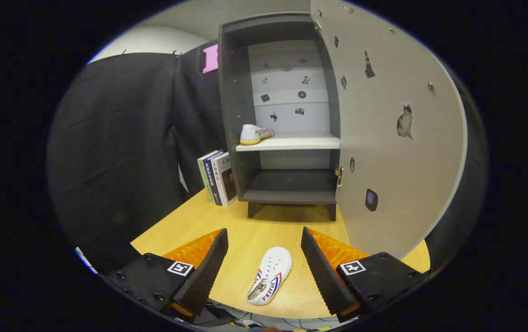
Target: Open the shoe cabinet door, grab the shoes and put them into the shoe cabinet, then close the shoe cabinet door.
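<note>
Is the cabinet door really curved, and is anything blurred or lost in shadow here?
Gripper view: the fisheye lens bows the open door; focus is sharp on both shoes, one on the shelf, one on the table between the open gripper jaws; the lower compartment is dim.

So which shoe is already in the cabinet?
The shoe on the white shelf. The other shoe lies on the table between the open gripper's fingers.
</note>
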